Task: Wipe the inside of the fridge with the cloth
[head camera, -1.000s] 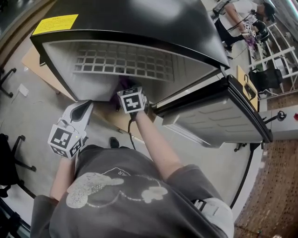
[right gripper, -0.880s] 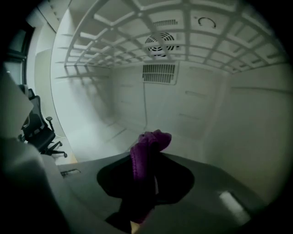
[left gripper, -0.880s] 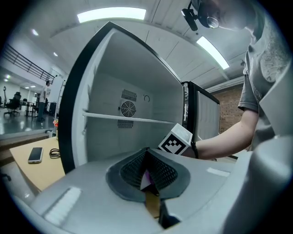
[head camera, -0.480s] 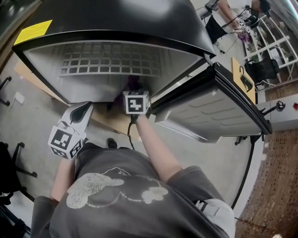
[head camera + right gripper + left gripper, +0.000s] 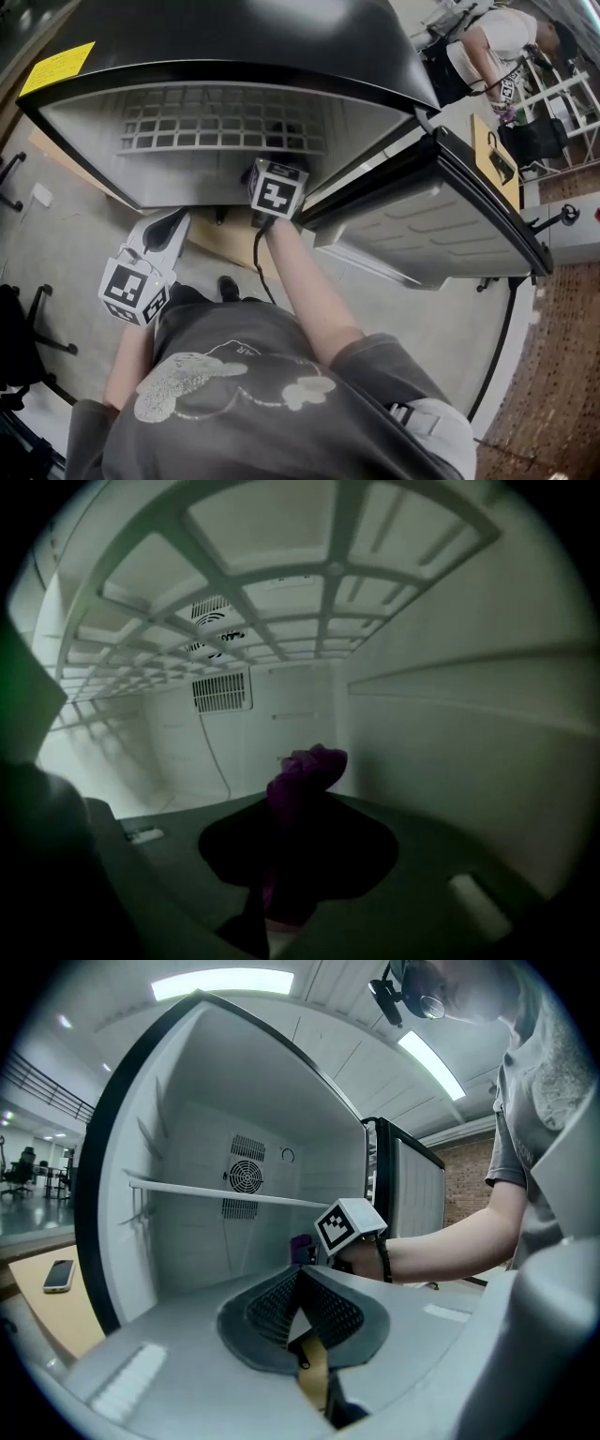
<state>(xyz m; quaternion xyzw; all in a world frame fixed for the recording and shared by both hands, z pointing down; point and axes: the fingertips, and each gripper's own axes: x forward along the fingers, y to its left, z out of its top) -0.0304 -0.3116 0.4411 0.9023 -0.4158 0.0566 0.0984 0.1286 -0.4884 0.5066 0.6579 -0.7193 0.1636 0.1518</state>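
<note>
Bunched purple cloth (image 5: pixel 305 778) inside the open fridge (image 5: pixel 234 37).

Head view steeply down, both gripper views facing fridge (image 5: pixel 234 37)

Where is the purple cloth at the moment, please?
The purple cloth is clamped in the jaws of the right gripper inside the fridge, under the grid shelf.

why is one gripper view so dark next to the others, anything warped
Right gripper view: dim and green-tinted inside the fridge, black vignette at the corners, the purple cloth barely lit. Left gripper view: bright, ceiling light strips blown out, fridge edges bowed by the wide lens. Head view: evenly lit, fisheye-curved.
</note>
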